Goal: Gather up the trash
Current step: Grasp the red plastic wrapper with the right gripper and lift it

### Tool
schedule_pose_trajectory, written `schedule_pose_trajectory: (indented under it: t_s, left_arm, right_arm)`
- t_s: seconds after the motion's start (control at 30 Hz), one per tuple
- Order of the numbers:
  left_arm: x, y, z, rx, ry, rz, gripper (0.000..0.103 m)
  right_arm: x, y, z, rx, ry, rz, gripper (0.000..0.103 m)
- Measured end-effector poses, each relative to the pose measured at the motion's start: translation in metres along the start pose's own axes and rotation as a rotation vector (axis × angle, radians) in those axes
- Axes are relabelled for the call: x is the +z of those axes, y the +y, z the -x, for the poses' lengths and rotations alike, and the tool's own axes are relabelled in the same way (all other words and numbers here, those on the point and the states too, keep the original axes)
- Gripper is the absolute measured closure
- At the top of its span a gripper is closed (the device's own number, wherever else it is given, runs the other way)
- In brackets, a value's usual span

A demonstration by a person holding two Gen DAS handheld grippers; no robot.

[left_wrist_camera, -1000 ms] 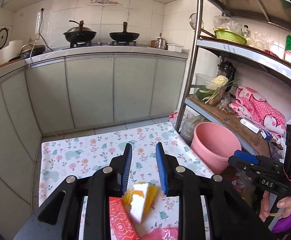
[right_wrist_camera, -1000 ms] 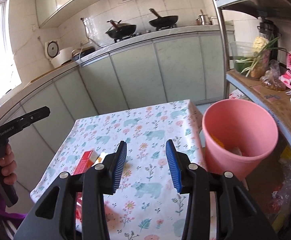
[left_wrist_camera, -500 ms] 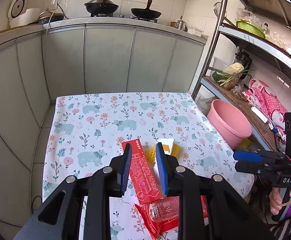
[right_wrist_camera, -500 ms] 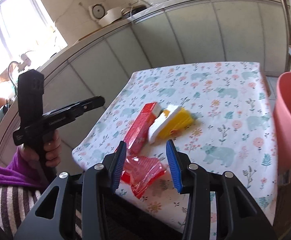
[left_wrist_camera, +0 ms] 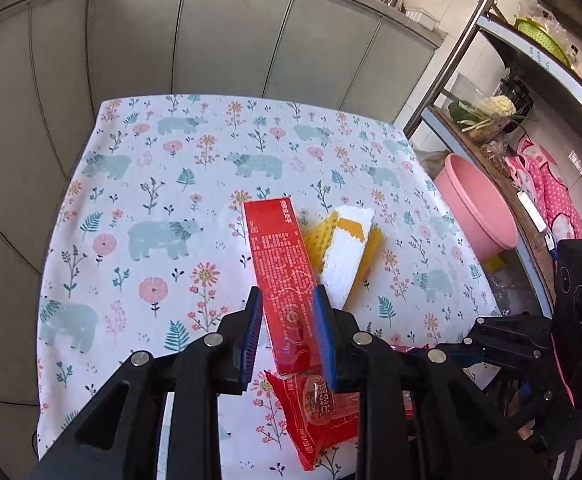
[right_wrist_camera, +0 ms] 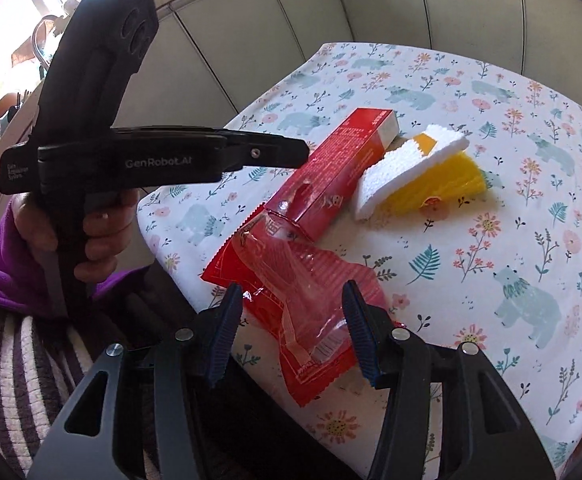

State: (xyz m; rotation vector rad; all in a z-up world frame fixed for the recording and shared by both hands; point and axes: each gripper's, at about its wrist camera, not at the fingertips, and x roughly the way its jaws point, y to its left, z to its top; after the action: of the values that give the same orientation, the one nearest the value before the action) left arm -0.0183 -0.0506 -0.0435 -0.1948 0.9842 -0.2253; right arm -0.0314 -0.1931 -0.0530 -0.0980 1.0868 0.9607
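Left gripper (left_wrist_camera: 287, 336) has its jaws apart, straddling the near end of the red carton (left_wrist_camera: 281, 276) without pinching it as far as I can see; right gripper (right_wrist_camera: 291, 330) jaws have just been opening and sit wide on either side of the crinkly red wrapper (right_wrist_camera: 295, 280), pads not pressing it; wrapper lies at the near edge of the floral tabletop (left_wrist_camera: 163, 184), touching the carton's near end; white foam piece (left_wrist_camera: 347, 256) on a yellow mesh scrap (right_wrist_camera: 447, 178) lies just right of the carton; pink bucket (left_wrist_camera: 479, 208) stands off the right side.
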Motion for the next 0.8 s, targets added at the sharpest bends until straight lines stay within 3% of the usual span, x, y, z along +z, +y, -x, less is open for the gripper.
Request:
schedule_pose_trajectory:
  t_s: [0.1,0.13,0.17,0.2,0.23,0.43,0.63,0.8]
  left_arm:
    - [-0.001,-0.005,-0.017,0.026,0.059,0.0,0.078]
    - [-0.002,-0.005,-0.021,0.034,0.073,0.007,0.077]
    - [-0.003,-0.006,-0.024,0.045,0.081,0.01,0.073]
    - [-0.002,-0.006,-0.024,0.06,0.076,0.006,0.069]
    - [-0.002,-0.008,-0.025,0.068,0.079,0.006,0.057]
    - [-0.001,-0.013,-0.03,0.06,0.104,-0.003,0.036]
    - [-0.005,-0.019,-0.041,0.092,0.151,-0.023,0.036]
    - [-0.007,-0.017,-0.044,0.116,0.165,-0.01,0.043]
  right_arm:
    - [-0.002,-0.002,-0.004,0.025,0.004,0.007,0.053]
    - [-0.002,-0.003,-0.005,0.036,0.003,0.01,0.059]
    - [-0.003,-0.005,-0.005,0.041,0.004,0.011,0.072]
    - [-0.004,-0.006,-0.005,0.045,0.003,0.01,0.077]
    - [-0.005,-0.007,-0.004,0.049,-0.002,0.008,0.077]
    - [-0.009,-0.017,0.0,0.062,-0.025,-0.011,0.077]
    - [-0.015,-0.016,0.006,0.061,-0.025,0.007,0.085]
    - [-0.021,-0.014,0.013,0.057,-0.03,0.014,0.089]
